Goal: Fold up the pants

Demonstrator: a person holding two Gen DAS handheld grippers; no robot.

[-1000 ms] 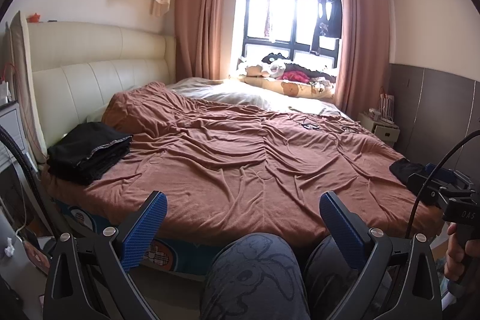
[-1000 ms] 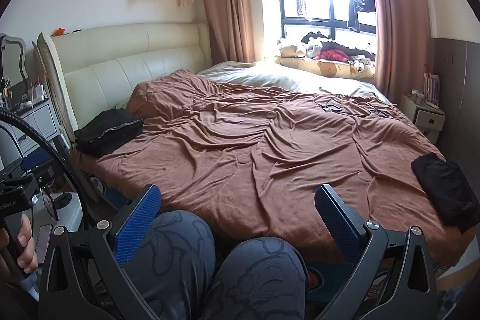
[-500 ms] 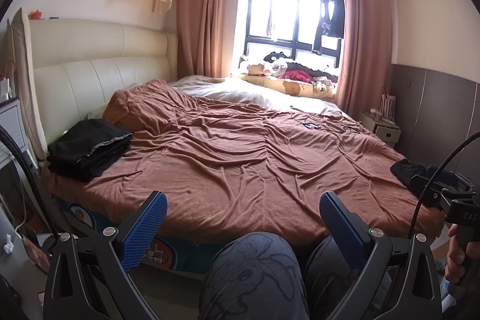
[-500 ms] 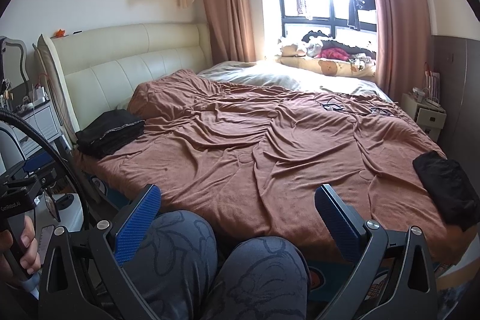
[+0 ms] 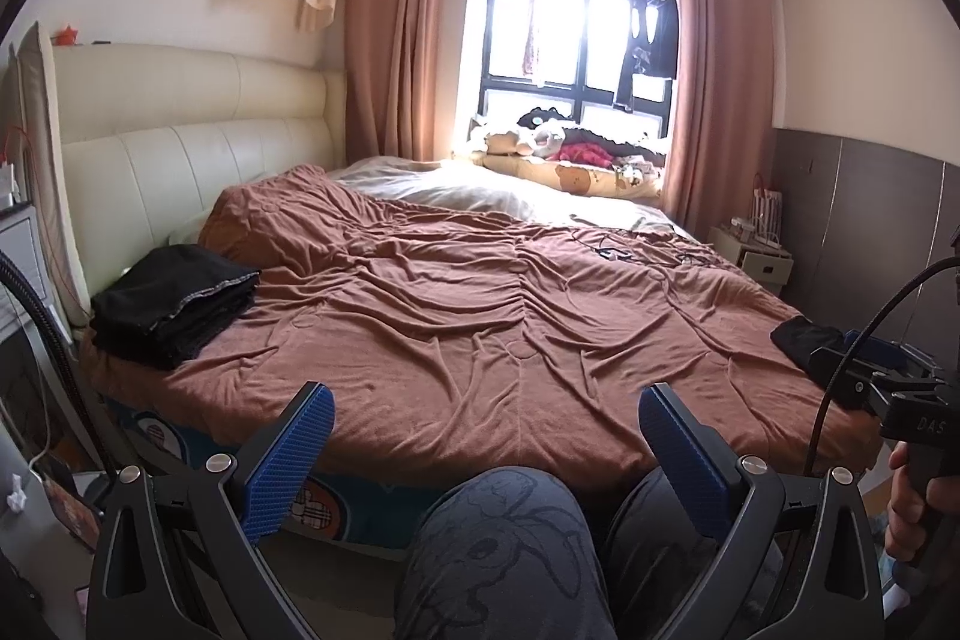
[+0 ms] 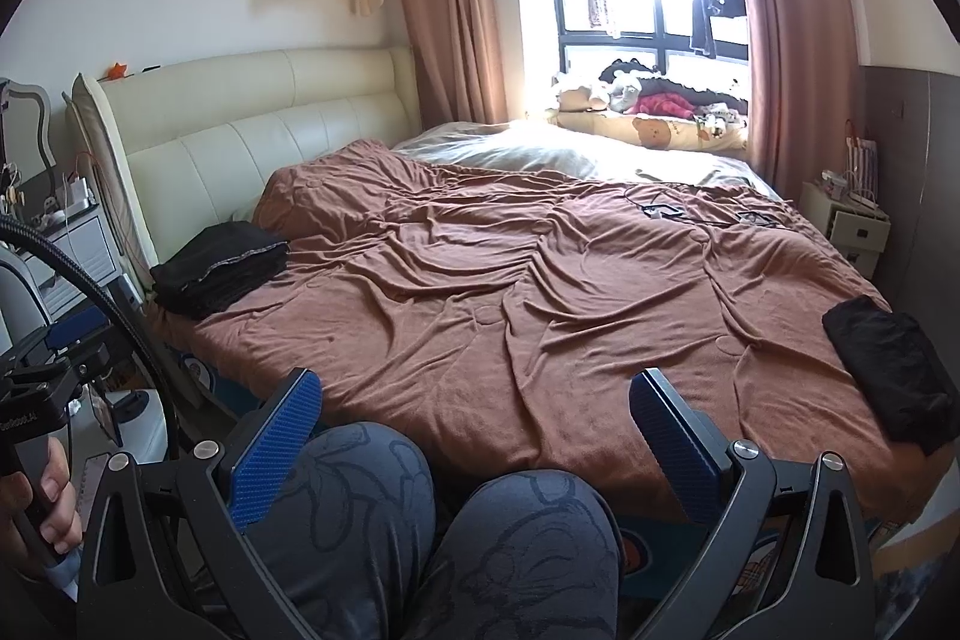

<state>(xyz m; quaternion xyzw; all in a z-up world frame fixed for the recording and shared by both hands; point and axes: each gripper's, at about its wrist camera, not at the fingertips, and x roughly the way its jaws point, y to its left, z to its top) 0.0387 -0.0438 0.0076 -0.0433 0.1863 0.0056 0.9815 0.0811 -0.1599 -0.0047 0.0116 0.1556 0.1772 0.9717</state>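
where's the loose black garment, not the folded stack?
The loose black garment lies at the right near corner of the brown bedspread in the right wrist view, far from the folded black stack by the cream headboard.

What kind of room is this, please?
A home bedroom, most likely: a large bed with a brown blanket, a cream padded headboard, and a curtained window.
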